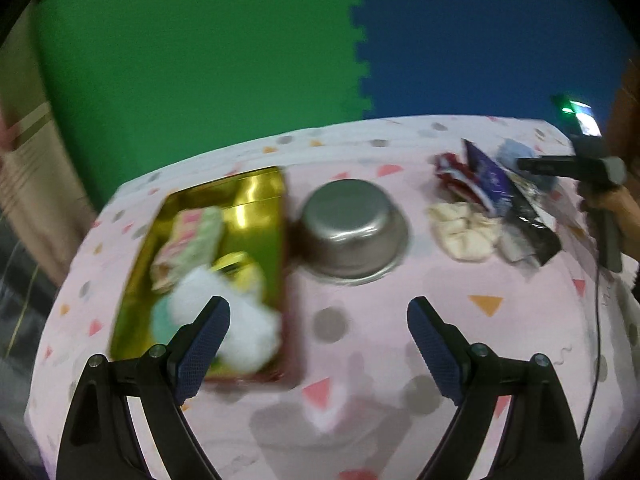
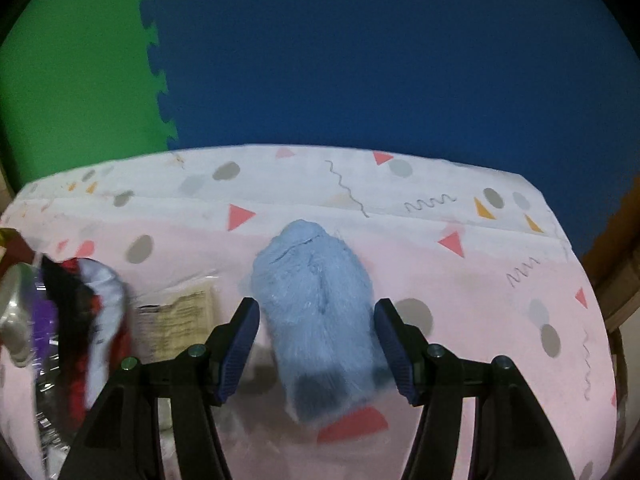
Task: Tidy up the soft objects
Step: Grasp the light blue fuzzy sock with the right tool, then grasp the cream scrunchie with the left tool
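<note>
Left gripper (image 1: 318,344) fingers are sitting nearest the lens in the left wrist view, spread wide, nothing between them, hovering over the pink patterned tablecloth (image 1: 360,380). Gold tray (image 1: 256,196) is lying at 10 o'clock from the fingers, already holding a white fluffy item (image 1: 248,332), a yellow soft piece (image 1: 240,272) and a pink-green folded cloth (image 1: 192,240). An upturned steel bowl (image 1: 352,228) is sitting at 12 o'clock. At 2 o'clock a pile is waiting: cream soft item (image 1: 464,228), foil snack packets (image 1: 500,192). Right gripper's body (image 1: 576,168) is showing at the far right edge.

Right wrist view: right gripper (image 2: 316,344) is standing partly open, straddling a light blue fluffy item (image 2: 316,304) that is lying on the cloth, long axis pointing to 12 o'clock. Pads are sitting just beside its flanks; blur is making contact hard to call, looks not clamped yet. Packets (image 2: 88,320) are lying at 9 o'clock.

Judging progress: roughly half sorted — three soft pieces in the tray, blue and cream ones remaining outside.
</note>
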Motion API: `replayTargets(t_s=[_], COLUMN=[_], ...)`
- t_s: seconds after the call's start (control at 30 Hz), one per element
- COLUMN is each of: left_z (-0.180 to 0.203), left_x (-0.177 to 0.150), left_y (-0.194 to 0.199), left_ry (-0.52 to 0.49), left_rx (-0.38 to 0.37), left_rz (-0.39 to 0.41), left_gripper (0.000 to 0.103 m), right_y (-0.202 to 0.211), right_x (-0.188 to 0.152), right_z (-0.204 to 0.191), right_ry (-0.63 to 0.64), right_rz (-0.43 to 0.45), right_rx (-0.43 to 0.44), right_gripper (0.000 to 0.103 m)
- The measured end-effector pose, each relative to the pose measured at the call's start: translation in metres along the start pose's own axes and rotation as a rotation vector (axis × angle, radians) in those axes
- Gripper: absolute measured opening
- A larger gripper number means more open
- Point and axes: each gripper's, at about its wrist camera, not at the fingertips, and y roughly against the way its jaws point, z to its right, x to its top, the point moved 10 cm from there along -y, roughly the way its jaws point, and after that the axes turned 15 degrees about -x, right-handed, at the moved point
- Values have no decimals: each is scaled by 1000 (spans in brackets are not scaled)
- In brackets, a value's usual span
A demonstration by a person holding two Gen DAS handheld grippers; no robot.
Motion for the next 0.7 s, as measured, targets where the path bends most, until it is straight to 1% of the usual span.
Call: replayTargets(t_s=[0.1,0.17,0.2,0.23,0.3,0.47,0.57,0.7], left_z=[20,28,34,38,47,69,81,87], left_x=[8,12,13,14,15,20,24,30], left_y=[-19,-27,-35,-39,-49,-63,-73,-92], left_ry=[-23,-28,-38,-45,-57,-61,-84,-50], left_rx=[-45,-62,-72,-75,-85,-159,-176,-219], left_rz=[-12,-11,-19,-24,-30,-44,-53,-85], left_gripper=[88,88,88,88,88,88,88,88], right_y=[-20,-20,-19,-18,-14,6,21,38], right_x=[-5,-5,-5,-8,-13,-39,-58,-80], right_z=[-6,-5,-4,-4,-4,7,17,29], right_ry=[54,42,40,52,63,30,8,-10], right_rz=[-24,-22,-20,-23,-17,-28,-39,-42], right_rx=[-18,-1,0,-9,-14,-12,-7,-8], right_gripper=[61,60,50,48,40,38,39,38])
